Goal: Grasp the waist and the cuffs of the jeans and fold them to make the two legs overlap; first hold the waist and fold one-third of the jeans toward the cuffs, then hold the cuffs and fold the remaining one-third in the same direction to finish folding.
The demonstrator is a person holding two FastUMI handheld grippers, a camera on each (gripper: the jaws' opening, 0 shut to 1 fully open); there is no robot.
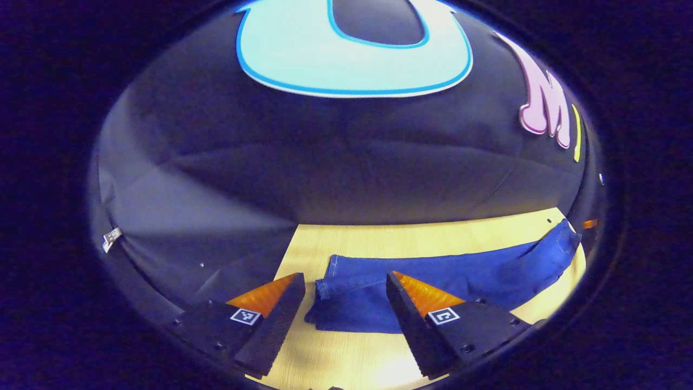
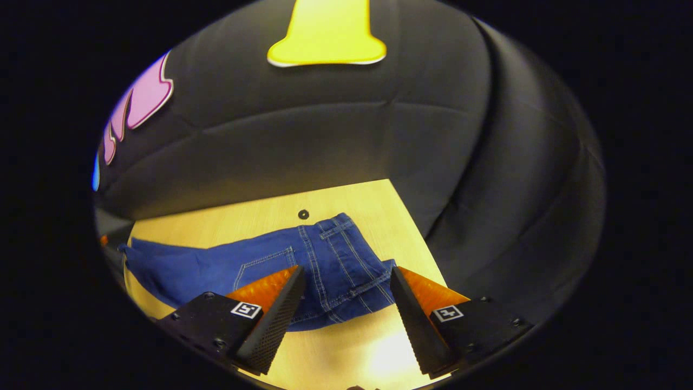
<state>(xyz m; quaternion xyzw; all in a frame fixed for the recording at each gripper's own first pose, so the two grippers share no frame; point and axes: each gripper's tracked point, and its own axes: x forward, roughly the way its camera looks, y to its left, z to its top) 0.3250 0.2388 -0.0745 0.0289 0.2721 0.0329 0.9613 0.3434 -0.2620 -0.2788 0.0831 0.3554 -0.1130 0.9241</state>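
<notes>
Risk at this stage lies mainly in a partial grasp. The left gripper (image 1: 345, 281) stands with jaws wide and nothing between them, poised over the cuffs (image 1: 335, 292); the right gripper (image 2: 346, 276) is likewise spread wide and empty above the waist (image 2: 346, 271). If either jaw closes on a single layer, the layer beneath will probably stay behind and the fold will skew. Denim is stiff at the seams, so a shallow bite on the waistband could slip. The jeans (image 2: 260, 265) lie flat along the wooden table (image 2: 227, 216), with cuffs towards the left gripper and waist towards the right. The fabric is blue with pale stitching and a back pocket facing up. Mild wrinkles cross the leg. Whether the legs already overlap squarely cannot be confirmed.
</notes>
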